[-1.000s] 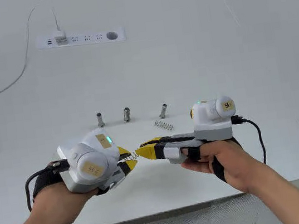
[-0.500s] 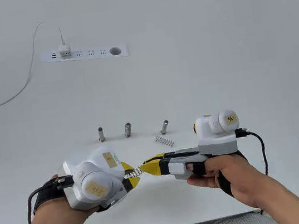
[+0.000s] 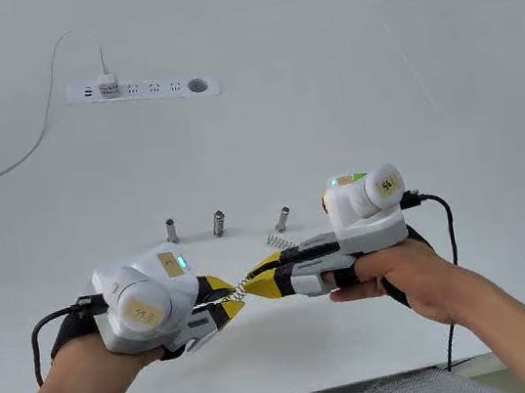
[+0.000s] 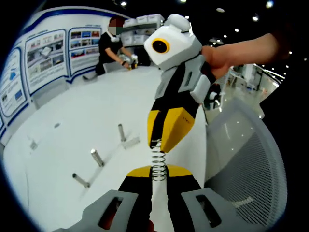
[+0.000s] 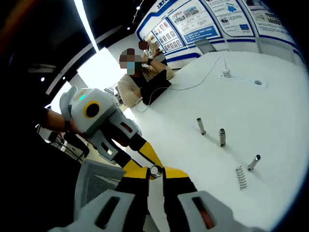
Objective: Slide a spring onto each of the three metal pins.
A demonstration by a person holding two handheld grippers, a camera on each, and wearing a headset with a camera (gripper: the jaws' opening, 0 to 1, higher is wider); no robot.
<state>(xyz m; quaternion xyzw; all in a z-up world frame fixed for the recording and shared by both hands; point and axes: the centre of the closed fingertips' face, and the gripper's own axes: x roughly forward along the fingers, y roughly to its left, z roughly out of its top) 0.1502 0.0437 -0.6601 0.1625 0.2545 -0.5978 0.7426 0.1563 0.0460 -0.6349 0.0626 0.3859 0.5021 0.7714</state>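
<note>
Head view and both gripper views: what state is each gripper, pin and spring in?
left gripper: shut on one end of the held spring.
right gripper: shut on its other end.
held spring: in the air, spanning the two grippers.
left pin: upright, bare.
middle pin: upright, spring on it.
right pin: bare, looks slightly tilted.
loose spring: lying on the table beside the right pin.
</note>
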